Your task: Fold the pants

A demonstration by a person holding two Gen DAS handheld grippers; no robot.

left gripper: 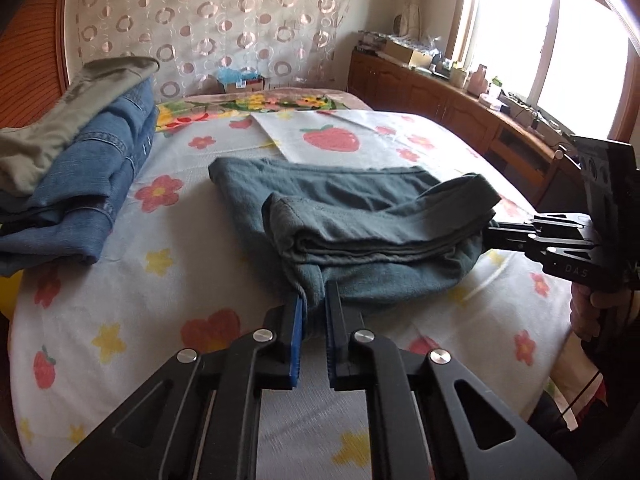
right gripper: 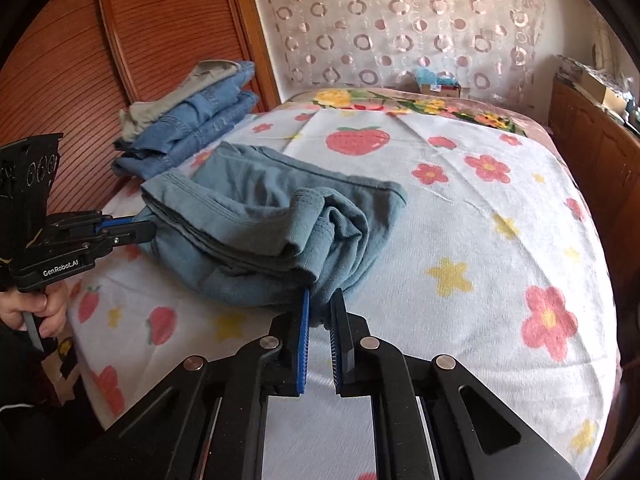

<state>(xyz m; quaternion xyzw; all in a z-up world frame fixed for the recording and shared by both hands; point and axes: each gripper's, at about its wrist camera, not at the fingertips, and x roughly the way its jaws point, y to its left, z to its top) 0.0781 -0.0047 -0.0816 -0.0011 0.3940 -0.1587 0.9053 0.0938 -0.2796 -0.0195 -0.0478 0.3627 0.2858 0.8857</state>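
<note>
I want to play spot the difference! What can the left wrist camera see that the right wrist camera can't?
Only the left wrist view shows the bright window, and the left gripper up close, shut on the teal pants. Only the right wrist view shows the right gripper up close, shut on the pants' other near corner, and the hand that holds the left gripper. Both show the pants, the pile of folded clothes, the flowery sheet and the curtain with rings.

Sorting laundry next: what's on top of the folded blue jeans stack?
A folded olive-khaki garment lies atop the blue denim jeans; anything beneath the stack is covered.
</note>
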